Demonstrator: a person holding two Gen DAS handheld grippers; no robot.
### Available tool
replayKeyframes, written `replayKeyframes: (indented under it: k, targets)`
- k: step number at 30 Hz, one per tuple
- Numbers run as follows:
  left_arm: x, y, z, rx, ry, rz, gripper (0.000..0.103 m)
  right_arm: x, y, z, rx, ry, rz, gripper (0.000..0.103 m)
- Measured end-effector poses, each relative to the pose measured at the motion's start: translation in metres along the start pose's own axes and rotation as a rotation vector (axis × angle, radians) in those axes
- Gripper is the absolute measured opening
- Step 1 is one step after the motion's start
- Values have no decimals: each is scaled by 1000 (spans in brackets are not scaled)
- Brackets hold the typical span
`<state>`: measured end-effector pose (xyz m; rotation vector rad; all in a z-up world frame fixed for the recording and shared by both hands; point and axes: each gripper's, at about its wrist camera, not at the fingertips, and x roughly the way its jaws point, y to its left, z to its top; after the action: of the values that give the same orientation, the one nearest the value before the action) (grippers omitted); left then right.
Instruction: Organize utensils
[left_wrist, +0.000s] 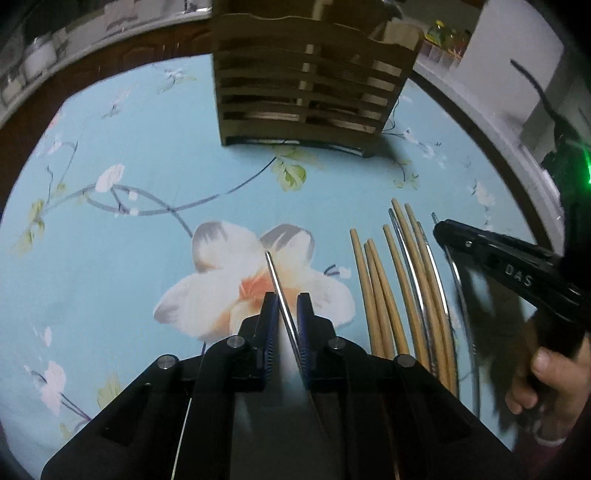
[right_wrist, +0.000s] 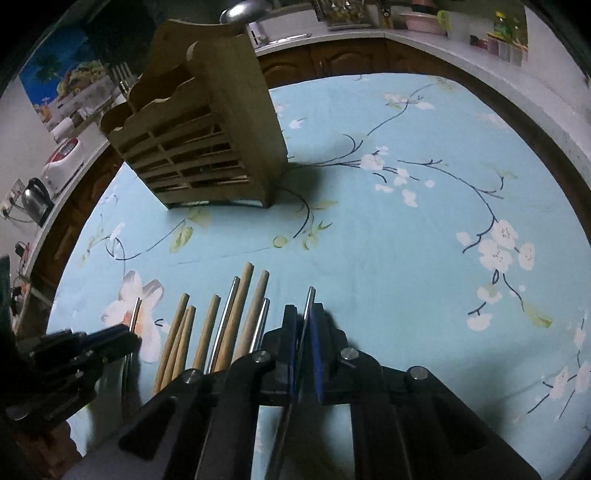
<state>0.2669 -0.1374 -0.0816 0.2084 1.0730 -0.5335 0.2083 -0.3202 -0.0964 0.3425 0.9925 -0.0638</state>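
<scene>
My left gripper (left_wrist: 288, 300) is shut on a metal chopstick (left_wrist: 275, 273) that sticks out over the big flower print. Beside it on the right lies a row of several wooden and metal chopsticks (left_wrist: 406, 288). My right gripper (right_wrist: 303, 309) is shut on another metal chopstick (right_wrist: 309, 297), just right of the same row (right_wrist: 221, 325). A slatted wooden utensil holder (left_wrist: 306, 92) stands upright at the far side of the table, and the right wrist view shows the holder (right_wrist: 207, 147) at upper left. In that view the left gripper (right_wrist: 129, 338) sits at the lower left edge.
A light blue floral cloth (right_wrist: 406, 240) covers the round table. A hand (left_wrist: 546, 387) holds the right gripper (left_wrist: 441, 229) at the lower right of the left wrist view. Behind the table a counter runs round, with a kettle (right_wrist: 35, 199) and jars on it.
</scene>
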Motion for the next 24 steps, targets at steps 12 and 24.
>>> replayKeyframes:
  k: [12, 24]
  targets:
    - [-59, 8, -12, -30, -119, -89, 4, -61, 8, -14, 42, -115, 121, 4]
    - [-173, 29, -35, -79, -338, -196, 4, -173, 35, -21, -13, -329, 197, 4]
